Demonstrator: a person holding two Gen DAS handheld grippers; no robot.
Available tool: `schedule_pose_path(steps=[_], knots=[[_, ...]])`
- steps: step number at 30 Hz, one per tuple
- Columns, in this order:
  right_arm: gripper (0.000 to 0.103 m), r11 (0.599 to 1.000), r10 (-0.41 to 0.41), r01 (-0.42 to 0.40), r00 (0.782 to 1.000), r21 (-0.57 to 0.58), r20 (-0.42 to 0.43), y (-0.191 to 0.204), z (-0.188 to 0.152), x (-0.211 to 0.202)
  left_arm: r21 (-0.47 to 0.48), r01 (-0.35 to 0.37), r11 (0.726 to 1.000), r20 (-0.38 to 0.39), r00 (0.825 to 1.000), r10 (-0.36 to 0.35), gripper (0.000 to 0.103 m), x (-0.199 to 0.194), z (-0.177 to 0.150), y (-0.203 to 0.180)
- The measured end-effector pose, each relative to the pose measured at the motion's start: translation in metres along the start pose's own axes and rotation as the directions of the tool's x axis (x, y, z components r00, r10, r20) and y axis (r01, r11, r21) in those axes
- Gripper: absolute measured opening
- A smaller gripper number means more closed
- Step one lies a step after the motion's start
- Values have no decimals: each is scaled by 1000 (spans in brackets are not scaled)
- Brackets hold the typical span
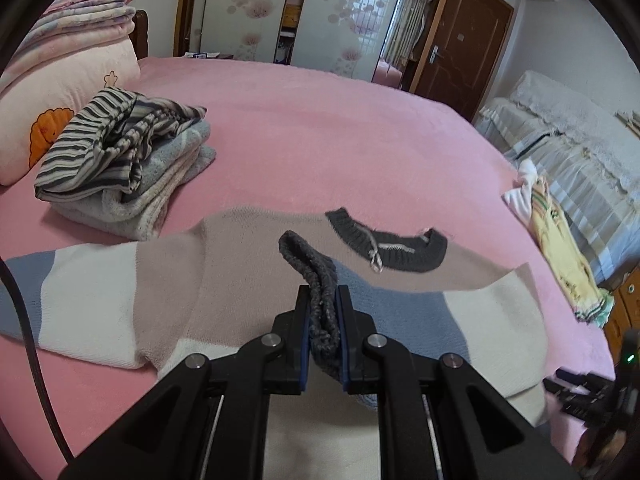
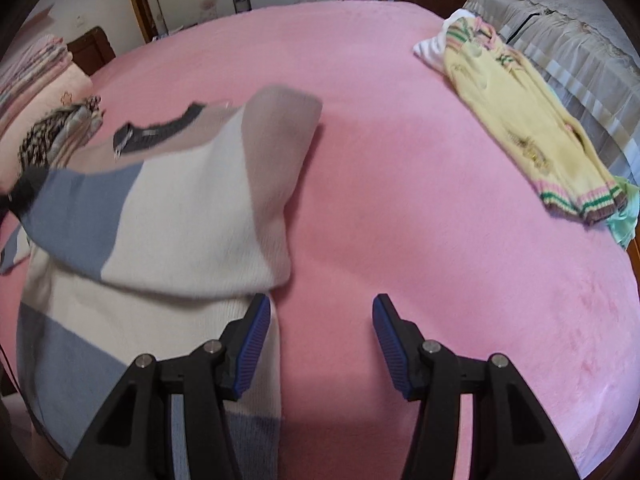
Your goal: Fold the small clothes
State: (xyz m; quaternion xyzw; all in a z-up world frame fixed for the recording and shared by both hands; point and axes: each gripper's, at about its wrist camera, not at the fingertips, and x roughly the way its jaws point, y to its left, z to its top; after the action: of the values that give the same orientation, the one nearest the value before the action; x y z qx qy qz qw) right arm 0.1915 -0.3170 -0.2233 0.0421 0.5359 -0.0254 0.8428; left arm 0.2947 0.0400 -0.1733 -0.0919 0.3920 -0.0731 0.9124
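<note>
At the far left of the left wrist view, a peach pillow (image 1: 60, 92) with an orange embroidered figure leans under a stack of folded pink quilts (image 1: 80, 16). Beside it, a pile of folded clothes (image 1: 120, 168) rests on the fuzzy pink bedspread (image 1: 320, 128): a striped grey-and-cream knit crumpled on top of a speckled pale grey one.

The colour-block sweater (image 1: 200, 280) lies spread across the near part of the bed, a fine-ribbed knit in bands of taupe, cream and dusty blue. Its dark grey ribbed collar (image 1: 400, 252) curves open near the centre, with a small light strip sewn inside; nothing on it can be read. One sleeve stretches flat to the left.

The left gripper (image 1: 324, 312) reaches forward low over the sweater's body, its blue-padded fingers (image 1: 304, 320) pinched on the dark grey ribbed cuff (image 1: 308, 264) of the other sleeve, which stands up between them.

In the right wrist view, that sleeve is doubled over the sweater's chest in a soft, rounded fold. The right gripper (image 2: 322, 340) hovers level above the bedspread just beside the sweater's edge, its ridged blue pads (image 2: 384, 344) spread wide with nothing between them.

Further right, a yellow knit garment (image 2: 520, 120) with pink-and-green striped ribbing lies at the bed's edge, well apart from the sweater.
</note>
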Motion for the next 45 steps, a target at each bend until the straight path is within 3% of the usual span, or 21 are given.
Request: schedule_pose_path(steps=[5, 9, 12, 16, 21, 27, 29, 32, 34, 37, 39, 41, 45], knots=[[54, 999, 19, -19, 1000, 45, 14, 9, 9, 18, -22, 0, 1000, 44, 999, 1, 9, -9, 10, 2], [53, 992, 30, -37, 997, 119, 66, 6, 17, 26, -48, -34, 998, 28, 999, 35, 9, -3, 6, 12], [21, 993, -30, 20, 996, 114, 87, 9, 16, 25, -56, -78, 995, -10, 997, 78, 9, 9, -7, 22], [21, 991, -128, 123, 985, 55, 116, 23, 14, 16, -49, -144, 988, -68, 988, 140, 10, 31, -27, 37], [30, 981, -193, 194, 978, -16, 79, 29, 13, 27, -64, -147, 987, -136, 981, 138, 11, 52, -43, 56], [37, 989, -138, 139, 990, -59, 25, 23, 11, 0, -17, -150, 989, -172, 974, 145, 24, 41, -43, 60], [37, 987, -135, 140, 989, -85, 60, 22, 11, -21, -27, -172, 985, -155, 974, 166, 36, 22, -39, 67], [37, 983, -135, 148, 984, -111, 118, 24, 16, -46, -34, -189, 981, -91, 979, 185, 37, -8, -31, 72], [37, 982, -118, 139, 981, -128, 153, 33, 28, -52, 6, -189, 982, -90, 978, 189, 37, -13, -24, 60], [30, 977, -95, 129, 976, -168, 195, 57, 55, -42, 45, -134, 990, -89, 986, 138, 37, -7, -20, 38], [22, 978, -45, 81, 981, -194, 186, 76, 72, -26, 77, -106, 991, -90, 990, 113, 37, 4, -19, 20], [20, 978, 4, 31, 987, -208, 163, 93, 89, -5, 92, -91, 992, -100, 990, 100, 37, 18, -19, 6], [13, 980, 32, -18, 997, -196, 67, 104, 113, 44, 42, -115, 992, -202, 972, 121, 36, 57, -24, 9]])
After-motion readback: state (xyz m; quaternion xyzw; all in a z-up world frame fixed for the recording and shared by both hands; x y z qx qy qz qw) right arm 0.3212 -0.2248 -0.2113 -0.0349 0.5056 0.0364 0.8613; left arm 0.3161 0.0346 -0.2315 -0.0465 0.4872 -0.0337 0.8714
